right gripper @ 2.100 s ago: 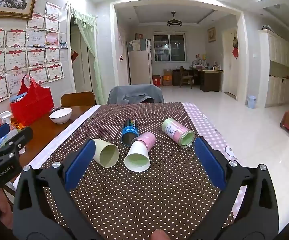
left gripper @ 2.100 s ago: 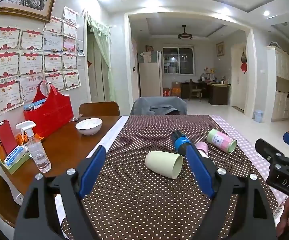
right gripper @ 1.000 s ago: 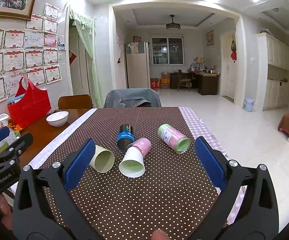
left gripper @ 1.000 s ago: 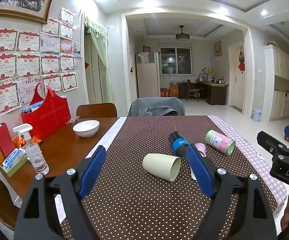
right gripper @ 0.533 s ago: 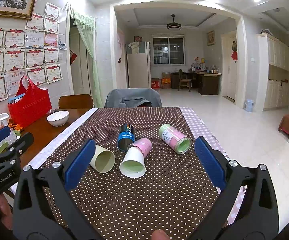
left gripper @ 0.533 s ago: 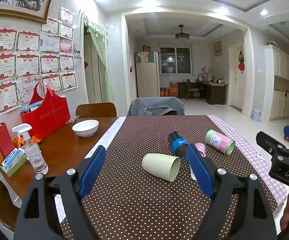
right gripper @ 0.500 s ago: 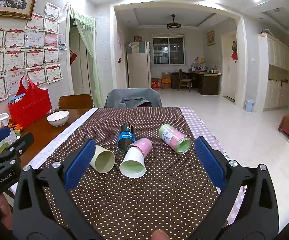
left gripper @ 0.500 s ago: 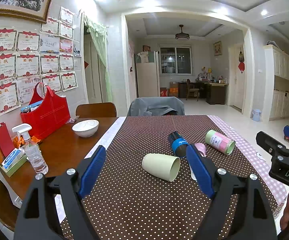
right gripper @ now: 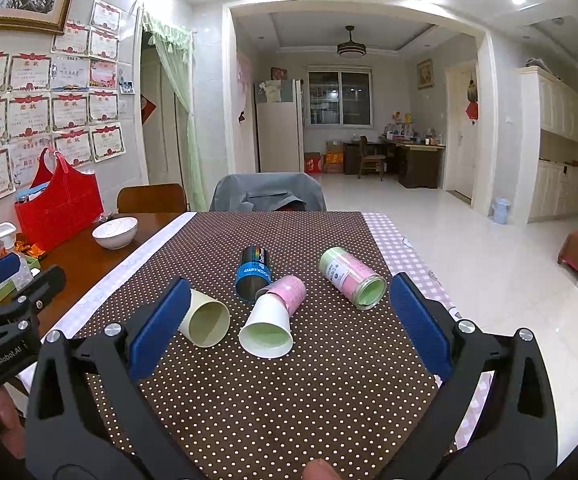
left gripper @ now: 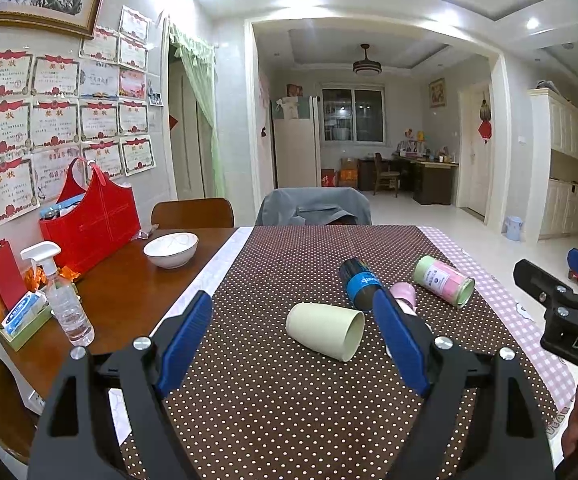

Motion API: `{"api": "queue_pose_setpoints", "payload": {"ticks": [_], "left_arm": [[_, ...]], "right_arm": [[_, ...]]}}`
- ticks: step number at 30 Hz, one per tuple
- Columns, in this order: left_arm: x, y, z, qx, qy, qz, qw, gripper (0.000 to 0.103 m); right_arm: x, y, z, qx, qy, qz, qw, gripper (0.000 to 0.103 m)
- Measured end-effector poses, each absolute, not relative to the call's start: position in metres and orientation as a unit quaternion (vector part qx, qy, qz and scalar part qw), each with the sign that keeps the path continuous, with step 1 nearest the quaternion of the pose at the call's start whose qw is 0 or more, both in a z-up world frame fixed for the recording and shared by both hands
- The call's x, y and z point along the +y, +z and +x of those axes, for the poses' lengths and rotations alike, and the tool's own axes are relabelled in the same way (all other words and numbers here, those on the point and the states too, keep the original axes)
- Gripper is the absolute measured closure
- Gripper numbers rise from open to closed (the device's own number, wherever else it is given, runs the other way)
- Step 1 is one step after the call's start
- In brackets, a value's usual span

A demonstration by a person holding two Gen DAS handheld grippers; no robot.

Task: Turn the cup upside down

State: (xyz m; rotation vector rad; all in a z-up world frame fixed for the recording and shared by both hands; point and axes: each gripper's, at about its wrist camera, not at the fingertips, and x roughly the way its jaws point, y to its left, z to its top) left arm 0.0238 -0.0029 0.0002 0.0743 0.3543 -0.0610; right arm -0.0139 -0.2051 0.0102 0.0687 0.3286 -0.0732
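Cups are lying on their sides on the dotted cloth (right gripper: 289,400) ahead of me, and I am holding both tools above its near end with nothing in them. My left gripper (left gripper: 293,336) is standing with its jaws spread wide, the cream cup (left gripper: 325,336) lying in line between its blue pads, mouth pointing right. My right gripper (right gripper: 287,316) is spread just as wide.

Only the right view is showing the cup mouths: the cream cup (right gripper: 205,318) open toward me beside the left pad, the white cup (right gripper: 267,330) with its pale green inside, the pink cup (right gripper: 287,292) touching it behind, the blue can (right gripper: 253,270) and the pink-and-green cup (right gripper: 351,278) off to the right. From the left view the white cup is hiding behind my right pad, and only that view is showing the spray bottle (left gripper: 63,300) clearly near the bowl (left gripper: 171,249).

Compared with two seconds ago, the cups are sitting slightly lower and nearer in the right view, so I am easing forward; the jaws are staying as wide as before.
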Motion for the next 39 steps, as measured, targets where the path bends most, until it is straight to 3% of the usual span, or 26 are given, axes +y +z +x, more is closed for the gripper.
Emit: {"api": "queue_pose_setpoints", "payload": {"ticks": [20,39], "left_arm": [[-0.014,-0.015,0.105,0.252,-0.061,0.055,0.964,0.022],[-0.083,-0.093,0.304,0.485,-0.11,0.029,0.867,0.022]], "right_arm": [[-0.226,-0.007,0.057,0.224,-0.035,0.033,0.973,0.006],[-0.284,-0.056,0.19,0.343,-0.035,0.054,0.937,0.006]]}}
